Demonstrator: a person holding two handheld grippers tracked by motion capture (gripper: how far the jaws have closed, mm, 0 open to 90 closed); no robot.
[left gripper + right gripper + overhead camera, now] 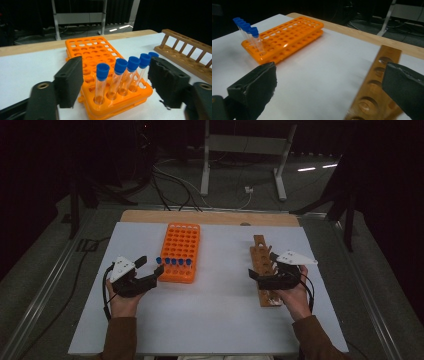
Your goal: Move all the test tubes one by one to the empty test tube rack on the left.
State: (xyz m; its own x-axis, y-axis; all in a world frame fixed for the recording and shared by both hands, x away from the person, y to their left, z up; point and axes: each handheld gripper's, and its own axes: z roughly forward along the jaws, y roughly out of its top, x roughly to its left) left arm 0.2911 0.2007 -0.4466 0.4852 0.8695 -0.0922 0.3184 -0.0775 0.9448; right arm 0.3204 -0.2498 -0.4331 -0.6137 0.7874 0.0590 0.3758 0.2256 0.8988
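While the left gripper (113, 85) stands open and empty, five capped tubes (119, 76) rise upright directly ahead in the orange rack's (85, 48) near row; the right gripper (329, 90), open, straddles the wooden rack (374, 85).

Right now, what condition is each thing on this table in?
Orange plastic tube rack: flat on the table, five tubes in its near row.
Blue-capped clear tubes: upright, capped.
Brown wooden rack: holes empty.
Left gripper: open, nothing held.
Right gripper: open, astride the wooden rack.
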